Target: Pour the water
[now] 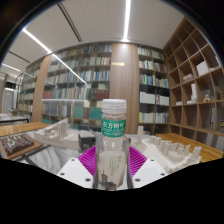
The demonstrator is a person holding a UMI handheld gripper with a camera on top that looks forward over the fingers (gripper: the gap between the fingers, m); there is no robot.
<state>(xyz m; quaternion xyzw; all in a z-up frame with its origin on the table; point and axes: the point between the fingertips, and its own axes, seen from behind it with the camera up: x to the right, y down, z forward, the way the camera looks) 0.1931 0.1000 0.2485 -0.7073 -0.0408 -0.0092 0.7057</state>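
We have the tongs point(113, 166) pinching a clear plastic bottle point(114, 140), with a purple pad pressed against its body on either side. The bottle stands upright between the fingers, its white cap point(115, 104) on top and a green label point(114, 126) just below the cap. The cap looks closed, though we cannot tell whether it is screwed tight.

Behind the bottle runs a wall of bookshelves point(90, 80), and to one side of it stands a wooden rack of open cubbies point(196, 70). Below and to both sides of the bottle lie pale white objects point(165, 150) on what appears to be a bench point(200, 145); we cannot make out what they are. No cup or other vessel to receive water shows anywhere near the bottle.

We judge that we are holding the bottle lifted or ready, before any tilt. To do this step well, we should keep the pinch firm at the bottle's middle so the thin plastic does not slip or buckle, find the receiving vessel first, bring the bottle's mouth close above it, and tip slowly. If the cap really is shut, no water will leave until it comes off.
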